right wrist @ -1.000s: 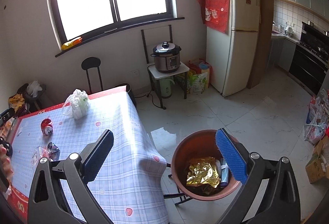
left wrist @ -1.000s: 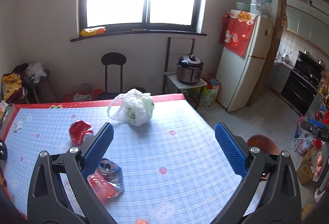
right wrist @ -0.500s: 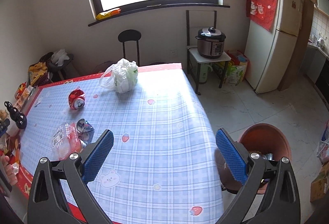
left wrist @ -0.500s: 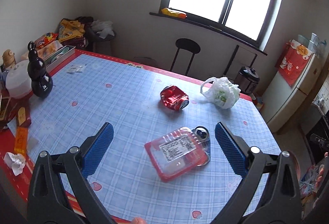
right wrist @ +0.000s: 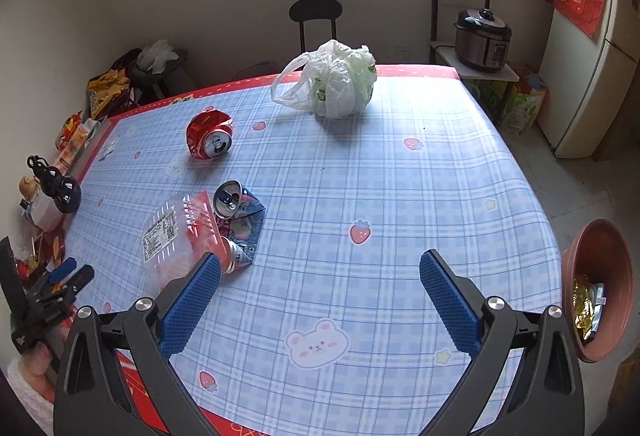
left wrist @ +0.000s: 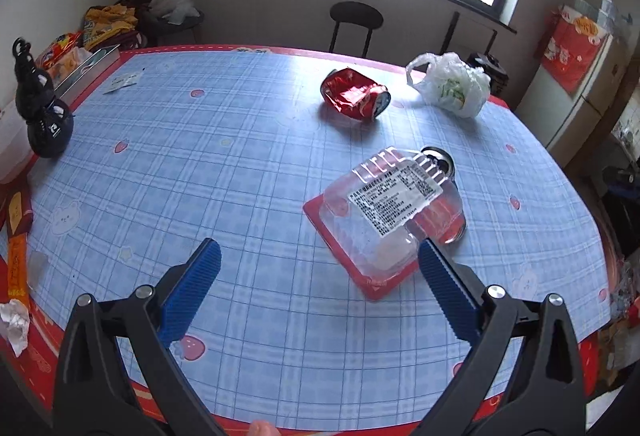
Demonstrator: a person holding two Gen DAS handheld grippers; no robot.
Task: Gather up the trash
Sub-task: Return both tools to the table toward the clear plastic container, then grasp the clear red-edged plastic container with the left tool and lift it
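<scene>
Trash lies spread over the tabletop (right wrist: 400, 195): a clear tray (left wrist: 384, 220) at centre right of the left view, propped on a dark crushed can (left wrist: 440, 163) behind it, a red can (left wrist: 354, 95) further up, and a white bag (left wrist: 450, 83) at upper right. We hold the left gripper (left wrist: 318, 284) with its jaws released and empty, low in the frame just short of the tray, which suits a grasp on the tray's near edge. The right gripper (right wrist: 320, 288) is likewise spread wide with nothing between its jaws, over bare cloth. The bin (right wrist: 600, 288) sits at the right edge of the right view, below the tabletop's rim, so pieces can be carried straight across; it already holds what looks like gold foil.

Against half a second ago, the left view has closed in on the tray, which now looms larger and nearer the right jaw. The right view has swung left, pushing the bin to the frame's edge.
</scene>
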